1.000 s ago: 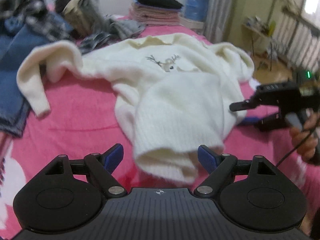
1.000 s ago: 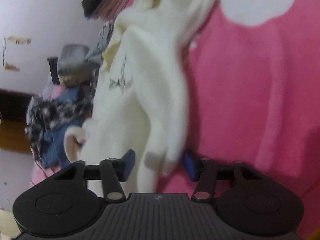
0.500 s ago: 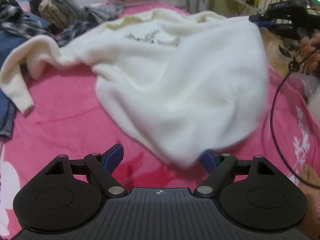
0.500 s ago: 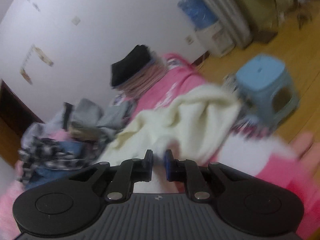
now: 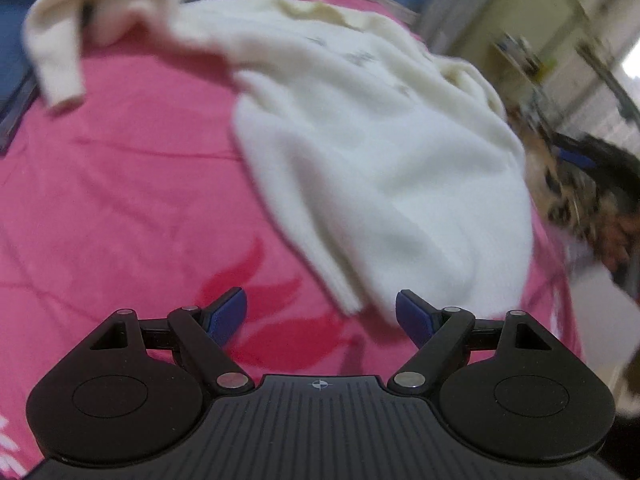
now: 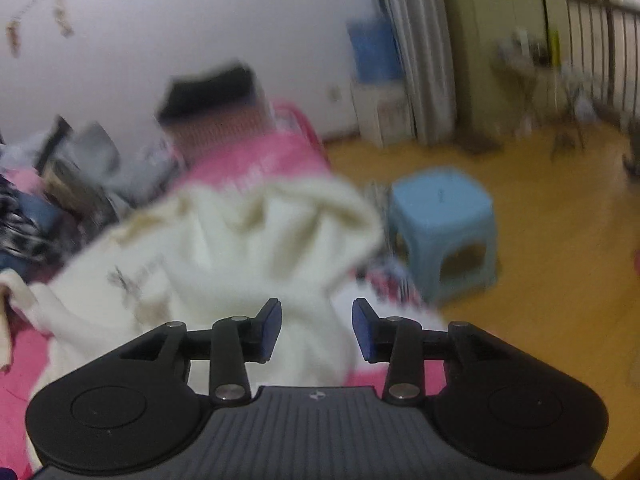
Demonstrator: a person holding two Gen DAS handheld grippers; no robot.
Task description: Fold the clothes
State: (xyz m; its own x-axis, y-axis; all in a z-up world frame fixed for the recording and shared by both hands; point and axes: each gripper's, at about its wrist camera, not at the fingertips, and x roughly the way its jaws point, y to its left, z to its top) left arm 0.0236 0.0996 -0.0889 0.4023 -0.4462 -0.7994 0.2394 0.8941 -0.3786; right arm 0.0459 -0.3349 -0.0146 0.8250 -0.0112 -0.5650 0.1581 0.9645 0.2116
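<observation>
— Now, the grippers?
— Left gripper (image 5: 321,314): jaws wide apart, nothing held, the cream sweater's (image 5: 360,128) hem just beyond its fingertips. Right gripper (image 6: 316,326): jaws opening, pads clear of the cloth lying beyond them.
— And the sweater?
— Spread on the pink bedspread (image 5: 120,184), one sleeve (image 5: 60,48) flung far left. Blue stool (image 6: 440,224) stands on the floor, right.

A white wall (image 6: 200,20) with a few scuffed marks closes the room at 11 o'clock. The floor (image 6: 540,240) is yellow-brown wood. A pale blue plastic stool (image 6: 440,224) stands on it at 3 o'clock, beside the pink-covered bed (image 5: 120,200). Grey curtains (image 6: 416,40) hang at 1 o'clock, with bright barred windows (image 6: 600,40) farther right.
</observation>
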